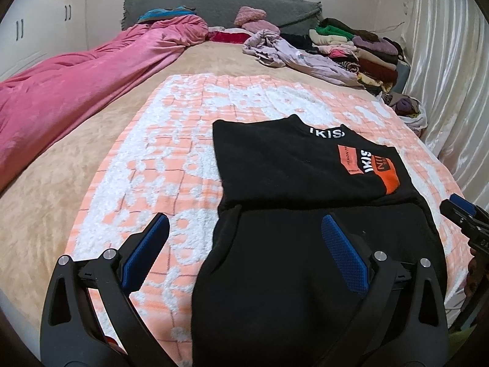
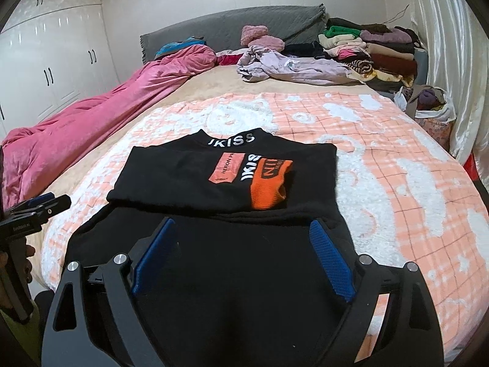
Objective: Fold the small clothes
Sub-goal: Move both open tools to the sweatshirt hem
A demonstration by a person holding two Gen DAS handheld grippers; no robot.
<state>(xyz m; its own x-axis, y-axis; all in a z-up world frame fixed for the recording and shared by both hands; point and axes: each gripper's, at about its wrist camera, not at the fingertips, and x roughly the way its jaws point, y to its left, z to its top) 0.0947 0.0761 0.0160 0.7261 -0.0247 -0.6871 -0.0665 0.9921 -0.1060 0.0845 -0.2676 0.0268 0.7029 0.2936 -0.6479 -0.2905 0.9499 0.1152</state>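
Black sweatshirt [image 2: 214, 165]: matt knit cloth w/ orange ribbed cuff [image 2: 269, 183]. Peach-and-white blanket [image 1: 171, 140] was fluffy, towel-like. Pink duvet [image 1: 76, 82]: velvety sheen. Curtain [image 1: 449, 70]: glossy satin. Gripper pads [image 2: 331, 263]: blue textured rubber; wardrobe [image 2: 58, 52] glossy white.

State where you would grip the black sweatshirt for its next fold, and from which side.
Probably grip the black sweatshirt at its two near bottom corners, approaching from the near edge. The sleeves are already folded in, the lower half lies flat, and both open grippers, left gripper and right gripper, hover there.
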